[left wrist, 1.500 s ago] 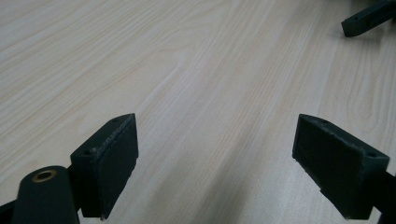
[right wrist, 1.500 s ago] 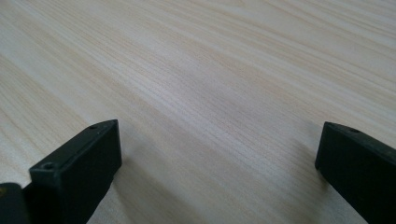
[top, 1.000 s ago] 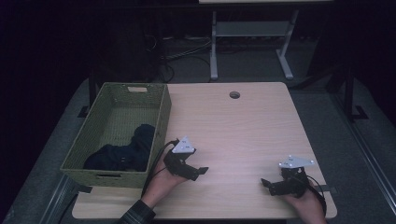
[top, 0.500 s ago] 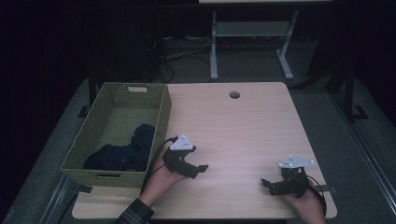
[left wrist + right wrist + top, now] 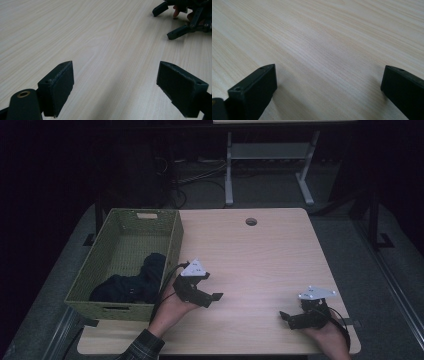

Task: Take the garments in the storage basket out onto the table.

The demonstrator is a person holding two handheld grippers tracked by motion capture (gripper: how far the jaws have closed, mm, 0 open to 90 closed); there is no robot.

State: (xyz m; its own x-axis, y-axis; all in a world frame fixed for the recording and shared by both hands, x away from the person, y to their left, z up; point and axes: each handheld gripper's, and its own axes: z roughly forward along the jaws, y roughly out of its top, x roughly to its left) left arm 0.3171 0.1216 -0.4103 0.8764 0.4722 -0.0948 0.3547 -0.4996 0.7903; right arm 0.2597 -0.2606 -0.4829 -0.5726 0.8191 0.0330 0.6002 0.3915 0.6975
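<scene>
Two grippers are held low over the table [image 5: 260,255], jaws spread and empty: left gripper [image 5: 212,297] just beside the basket [image 5: 172,237] holding dark cloth [image 5: 132,282], right gripper [image 5: 285,316] near the front edge.

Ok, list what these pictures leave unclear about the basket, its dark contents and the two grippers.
- Dark cloth in the basket, high view: its near part is hidden behind the basket's front wall, and it is too dark to tell what garment it is or how many pieces.
- Right gripper, high view: too small and dark to judge the jaws; the right gripper view shows them wide apart.
- Left gripper, left gripper view: jaw bases cut off by the bottom edge.
</scene>
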